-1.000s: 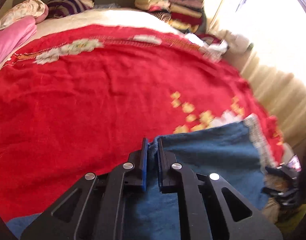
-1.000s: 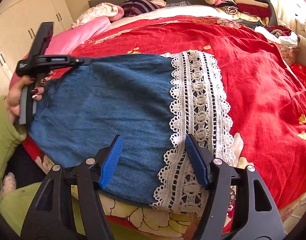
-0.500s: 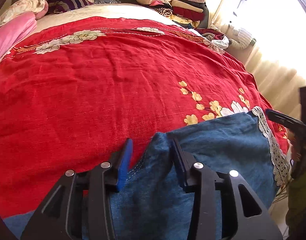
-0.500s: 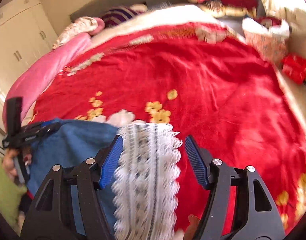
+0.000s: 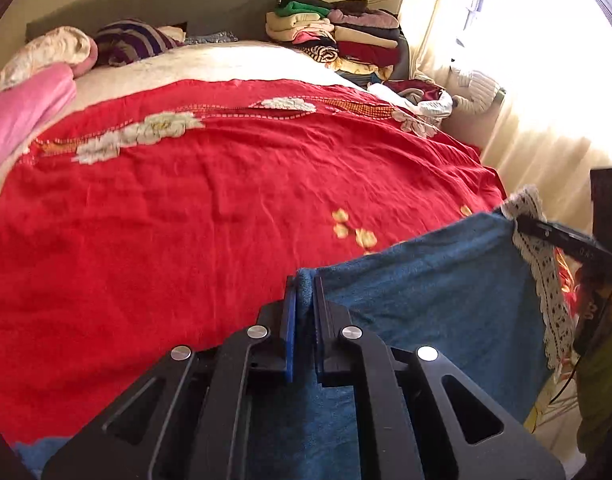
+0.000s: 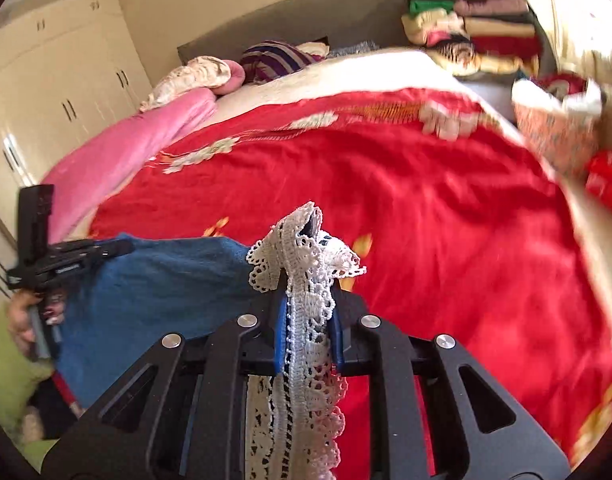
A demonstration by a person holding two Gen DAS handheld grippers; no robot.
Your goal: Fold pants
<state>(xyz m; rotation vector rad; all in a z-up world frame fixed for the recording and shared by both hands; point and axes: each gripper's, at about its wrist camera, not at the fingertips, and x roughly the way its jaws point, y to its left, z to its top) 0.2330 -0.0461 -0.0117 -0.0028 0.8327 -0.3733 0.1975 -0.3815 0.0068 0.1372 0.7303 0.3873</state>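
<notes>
The blue pants [image 5: 425,280] hang stretched between the two grippers over the near edge of the bed's red bedspread [image 5: 206,208]. The left gripper [image 5: 304,292] has just closed its jaws on a blue fabric edge, which sits pinched between the blue pads. The right gripper [image 6: 307,308] has just closed its jaws on the white lace trim [image 6: 306,260], bunched upright between them. A patterned basket [image 6: 553,136] beside the bed holds blurred clothes
</notes>
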